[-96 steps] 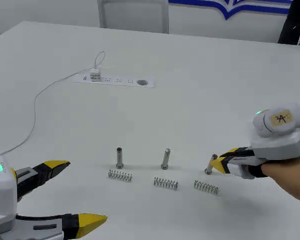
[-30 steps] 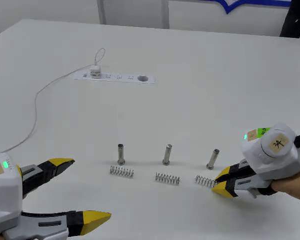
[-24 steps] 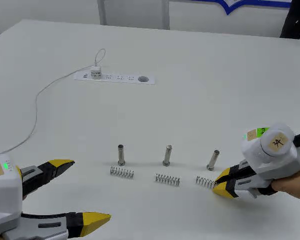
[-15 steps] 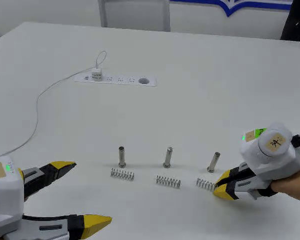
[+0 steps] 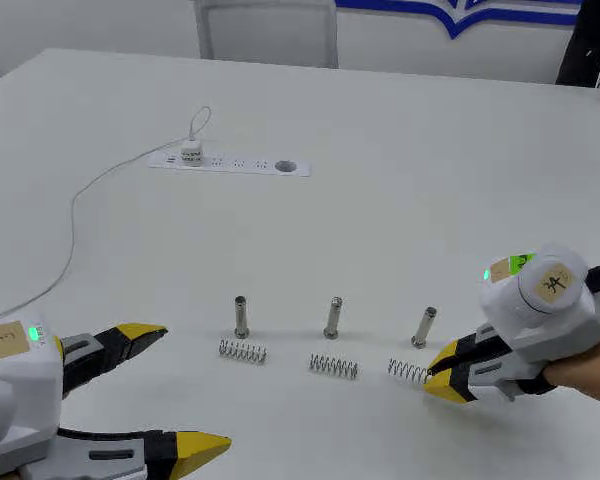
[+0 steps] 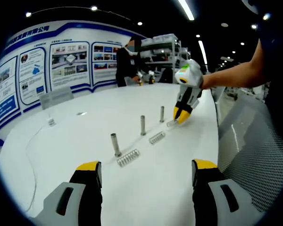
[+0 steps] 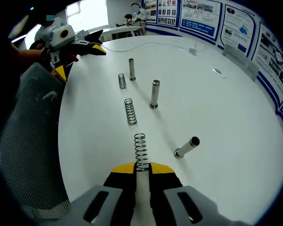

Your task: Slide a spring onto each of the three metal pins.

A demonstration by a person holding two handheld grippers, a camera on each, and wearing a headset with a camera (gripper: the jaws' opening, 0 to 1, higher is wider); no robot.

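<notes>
Right gripper (image 7: pixel 141 168): jaws closed on the near end of the rightmost spring (image 7: pixel 140 149), which lies on the white table (image 5: pixel 430 200) just beside the rightmost pin (image 5: pixel 423 327). The middle spring (image 5: pixel 334 366) and left spring (image 5: pixel 242 351) lie in front of the other two pins (image 5: pixel 333 317). Left gripper (image 5: pixel 195 385): jaws wide apart, holding nothing, well away from the row.

Office-style demo or lab hall, not a home or machine shop. Big white bench (image 5: pixel 430 150) like a meeting table, with a power strip (image 5: pixel 230 163) on it and a white cable (image 5: pixel 90 185) plugged in. Blue-trimmed poster boards (image 6: pixel 70 59) line the wall. Dark ceiling with strip lights (image 6: pixel 186 9) and spots. Rack of white boxes (image 6: pixel 162 44) at the back, a person (image 6: pixel 127 63) standing near it. Grey mesh (image 7: pixel 33 141) at the bench edge, probably a chair back.
</notes>
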